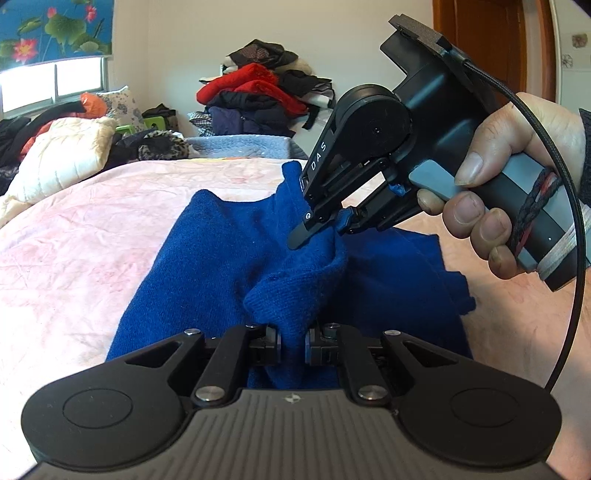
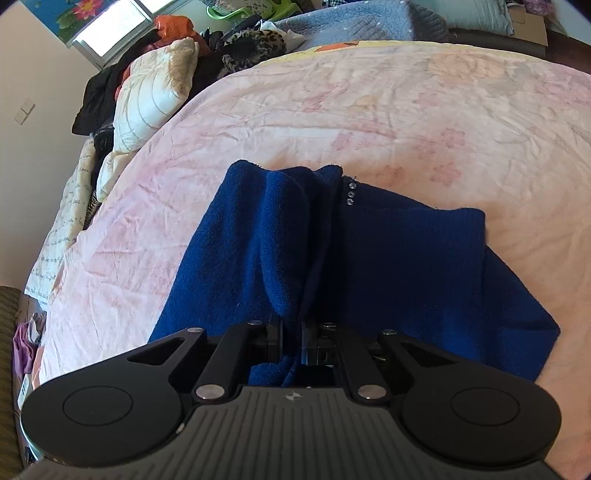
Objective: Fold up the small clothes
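A dark blue knitted garment (image 1: 207,258) lies on the pink bedsheet (image 1: 74,251), partly lifted into a fold along its middle. My left gripper (image 1: 293,345) is shut on a bunched edge of the blue knit near the camera. Further along the same fold, my right gripper (image 1: 334,225) is shut on the cloth, held by a hand (image 1: 517,177) at the right. In the right wrist view the right gripper (image 2: 291,341) pinches a ridge of the blue garment (image 2: 406,258), which has small shiny studs (image 2: 351,192) near its far edge.
A heap of red, black and dark clothes (image 1: 258,99) stands at the far end of the bed. A cream quilted pillow (image 1: 66,155) and more clothing lie at the far left under a window (image 1: 51,85). A grey-blue blanket (image 2: 354,22) lies beyond the sheet.
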Tool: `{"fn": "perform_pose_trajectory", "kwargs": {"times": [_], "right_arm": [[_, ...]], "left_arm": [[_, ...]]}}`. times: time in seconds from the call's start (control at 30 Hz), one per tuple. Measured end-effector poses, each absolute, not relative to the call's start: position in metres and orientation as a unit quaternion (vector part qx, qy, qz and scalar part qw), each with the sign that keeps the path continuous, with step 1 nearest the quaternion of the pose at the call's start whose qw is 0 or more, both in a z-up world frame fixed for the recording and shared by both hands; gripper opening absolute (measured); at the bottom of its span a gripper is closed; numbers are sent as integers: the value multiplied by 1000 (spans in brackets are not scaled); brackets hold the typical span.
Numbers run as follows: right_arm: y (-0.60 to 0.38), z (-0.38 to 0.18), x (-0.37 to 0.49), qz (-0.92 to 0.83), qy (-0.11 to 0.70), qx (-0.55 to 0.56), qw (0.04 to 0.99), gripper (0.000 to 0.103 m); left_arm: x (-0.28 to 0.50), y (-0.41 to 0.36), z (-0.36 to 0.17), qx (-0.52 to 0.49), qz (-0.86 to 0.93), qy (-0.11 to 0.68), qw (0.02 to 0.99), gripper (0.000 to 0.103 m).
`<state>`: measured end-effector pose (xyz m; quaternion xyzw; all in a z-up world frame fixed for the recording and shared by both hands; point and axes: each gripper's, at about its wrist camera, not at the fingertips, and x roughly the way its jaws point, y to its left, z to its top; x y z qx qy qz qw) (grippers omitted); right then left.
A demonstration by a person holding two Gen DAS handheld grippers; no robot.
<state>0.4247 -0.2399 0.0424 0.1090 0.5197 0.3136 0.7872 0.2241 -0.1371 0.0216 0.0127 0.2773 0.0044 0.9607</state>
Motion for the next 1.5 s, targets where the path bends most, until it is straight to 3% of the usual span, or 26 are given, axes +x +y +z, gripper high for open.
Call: {"fn": "perform_pose_trajectory", "kwargs": {"times": [0.43,0.53,0.6,0.63,0.87,1.03,1.07,1.1,1.17,1.5], "right_arm": [[-321,36,411,319,478,216,789,8],[-339,31,417,322,465,297,769,24],[-341,31,423,321,459,316,766,44],[-340,30,427,314,461,317,767,47],[-323,8,450,303,502,334,737,49],[-295,-3,459,294,530,301,736,64],[-291,-3,459,297,527,303,736,63],[-288,-2,459,302,518,309,738,49],[-283,0,459,308,501,298,752,12],[-304,44,440,332,433,221,808,10]], "left_arm": [[211,-177,12,79,-22,255,963,10],[215,-175,12,76,-18,259,963,10],[216,-174,13,78,-16,258,963,10],[217,-173,14,78,-16,258,963,10],[213,-165,20,69,-18,249,966,10],[212,-162,19,69,-22,249,966,10],[213,-163,17,70,-24,251,965,10],[213,-163,16,70,-26,254,964,10],[214,-163,15,70,-28,256,964,10],[201,-169,29,58,-67,247,965,8]]}}
